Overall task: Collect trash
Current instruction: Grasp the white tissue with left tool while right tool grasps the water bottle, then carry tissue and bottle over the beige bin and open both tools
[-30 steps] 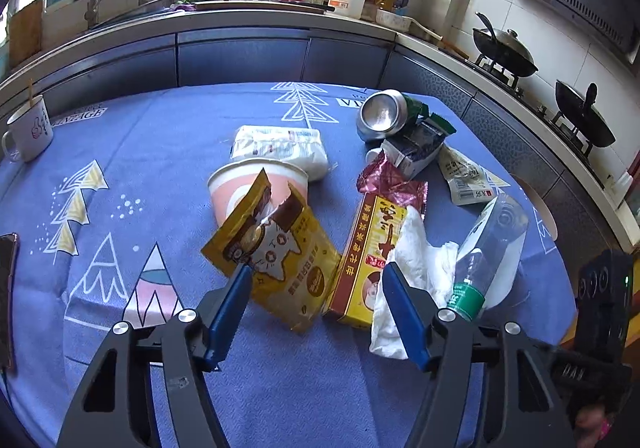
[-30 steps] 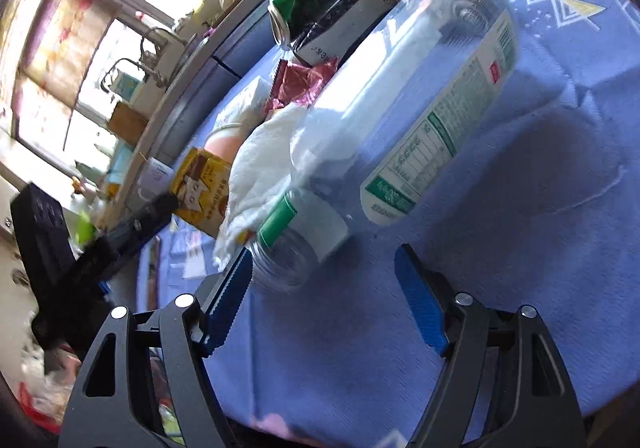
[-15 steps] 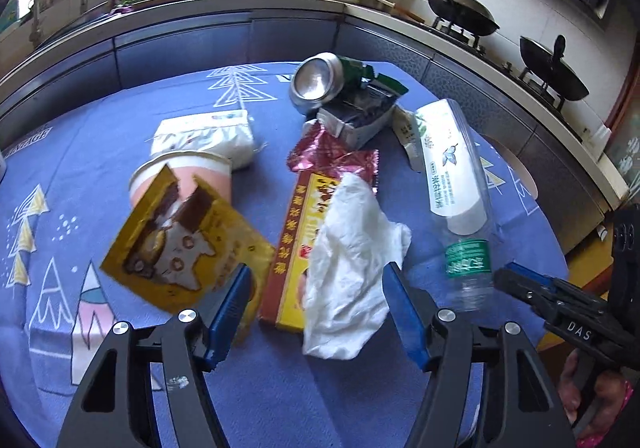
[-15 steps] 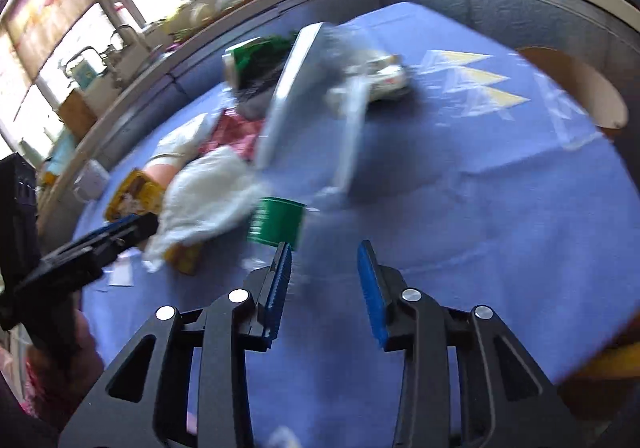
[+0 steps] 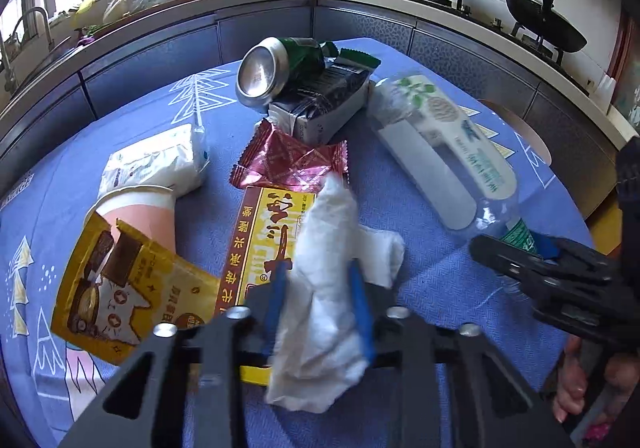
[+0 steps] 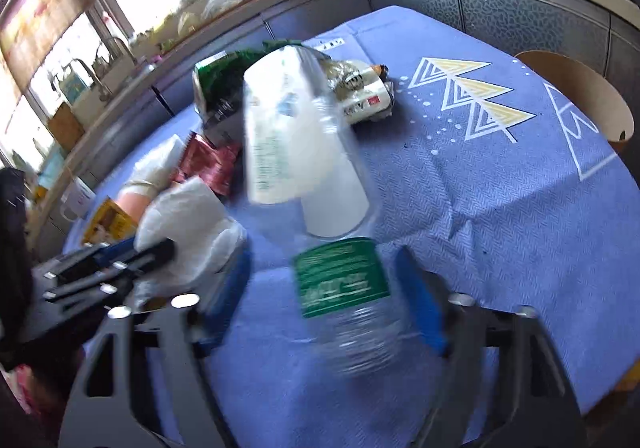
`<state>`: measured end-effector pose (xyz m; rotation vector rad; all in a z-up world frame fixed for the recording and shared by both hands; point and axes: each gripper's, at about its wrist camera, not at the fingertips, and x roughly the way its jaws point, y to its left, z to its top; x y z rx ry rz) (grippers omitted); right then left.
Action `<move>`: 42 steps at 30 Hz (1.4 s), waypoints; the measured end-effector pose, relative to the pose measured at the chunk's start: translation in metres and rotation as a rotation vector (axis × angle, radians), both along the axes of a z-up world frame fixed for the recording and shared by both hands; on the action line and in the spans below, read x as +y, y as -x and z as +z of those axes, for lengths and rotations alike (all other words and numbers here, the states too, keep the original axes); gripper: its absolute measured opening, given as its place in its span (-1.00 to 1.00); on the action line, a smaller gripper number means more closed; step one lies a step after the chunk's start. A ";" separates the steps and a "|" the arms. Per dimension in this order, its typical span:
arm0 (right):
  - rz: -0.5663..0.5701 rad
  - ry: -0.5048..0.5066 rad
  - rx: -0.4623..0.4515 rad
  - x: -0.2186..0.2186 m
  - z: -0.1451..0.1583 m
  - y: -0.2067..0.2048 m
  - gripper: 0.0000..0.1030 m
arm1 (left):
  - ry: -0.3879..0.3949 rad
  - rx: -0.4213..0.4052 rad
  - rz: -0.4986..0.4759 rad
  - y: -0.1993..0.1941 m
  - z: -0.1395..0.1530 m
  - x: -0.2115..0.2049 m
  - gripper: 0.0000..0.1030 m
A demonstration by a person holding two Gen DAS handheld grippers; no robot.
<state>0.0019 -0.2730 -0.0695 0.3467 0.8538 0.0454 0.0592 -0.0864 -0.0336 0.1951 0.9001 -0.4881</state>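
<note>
Two grippers work the trash heap on the blue tablecloth (image 5: pixel 440 288): left gripper (image 5: pixel 320 308), just narrowed, pinches the crumpled tissue (image 5: pixel 320 268) for lifting, while right gripper (image 6: pixel 332 296), half-open and widening, seemingly straddles the plastic bottle (image 6: pixel 304 152) neck.

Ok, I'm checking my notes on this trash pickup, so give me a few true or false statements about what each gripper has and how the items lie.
1. The left gripper is closed on the crumpled white tissue. True.
2. The clear plastic bottle with the green label sits between the right gripper's fingers. True.
3. The silver-bottomed green can stands upright. False: it lies on its side.
4. The yellow snack packet rests in the sink. False: it lies on the blue tablecloth.
</note>
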 end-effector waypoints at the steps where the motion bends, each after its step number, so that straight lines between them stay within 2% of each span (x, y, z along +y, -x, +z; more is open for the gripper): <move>1: -0.005 0.014 -0.013 0.000 0.001 0.003 -0.22 | 0.003 0.008 0.003 -0.001 0.001 0.001 -0.70; 5: -0.010 0.044 -0.085 -0.008 0.013 0.021 -0.24 | 0.103 0.070 0.005 -0.006 0.009 0.015 -0.77; 10: -0.035 0.091 -0.178 -0.024 0.029 0.049 -0.24 | 0.191 0.086 -0.016 -0.010 0.033 0.012 -0.77; 13: -0.048 0.101 -0.173 -0.036 0.027 0.049 -0.24 | 0.191 0.045 -0.056 -0.010 0.049 -0.011 -0.77; 17: -0.107 0.046 -0.159 -0.065 0.023 0.050 -0.24 | 0.158 0.031 -0.122 -0.012 0.055 -0.054 -0.77; 20: -0.162 0.012 -0.165 -0.096 0.025 0.055 -0.24 | 0.142 0.023 -0.184 -0.014 0.057 -0.093 -0.77; 24: -0.260 -0.030 -0.164 -0.151 0.031 0.058 -0.24 | 0.150 0.010 -0.279 -0.024 0.065 -0.166 -0.77; 27: -0.331 -0.109 -0.122 -0.202 0.028 0.053 -0.24 | 0.152 0.003 -0.343 -0.036 0.067 -0.228 -0.77; 28: -0.354 -0.166 -0.105 -0.222 0.024 0.050 -0.24 | 0.149 0.008 -0.357 -0.042 0.066 -0.248 -0.77; 31: -0.415 -0.286 -0.066 -0.270 0.014 0.042 -0.24 | 0.143 0.080 -0.406 -0.066 0.057 -0.312 -0.76; 33: -0.441 -0.319 -0.055 -0.289 0.008 0.038 -0.23 | 0.113 0.126 -0.431 -0.080 0.045 -0.350 -0.74; 36: -0.460 -0.302 -0.033 -0.305 0.004 0.025 -0.21 | 0.060 0.174 -0.420 -0.095 0.021 -0.389 -0.59; 38: -0.467 -0.290 -0.022 -0.310 0.003 0.018 -0.15 | 0.031 0.197 -0.391 -0.103 0.011 -0.402 -0.05; 39: -0.468 -0.276 -0.023 -0.312 0.003 0.014 0.05 | 0.024 0.195 -0.368 -0.107 0.007 -0.406 -0.01; 40: -0.467 -0.261 -0.030 -0.313 0.005 0.013 0.14 | 0.019 0.190 -0.354 -0.108 0.006 -0.408 0.01; 42: -0.461 -0.214 -0.057 -0.311 0.011 0.011 0.16 | 0.016 0.198 -0.344 -0.108 0.007 -0.408 0.07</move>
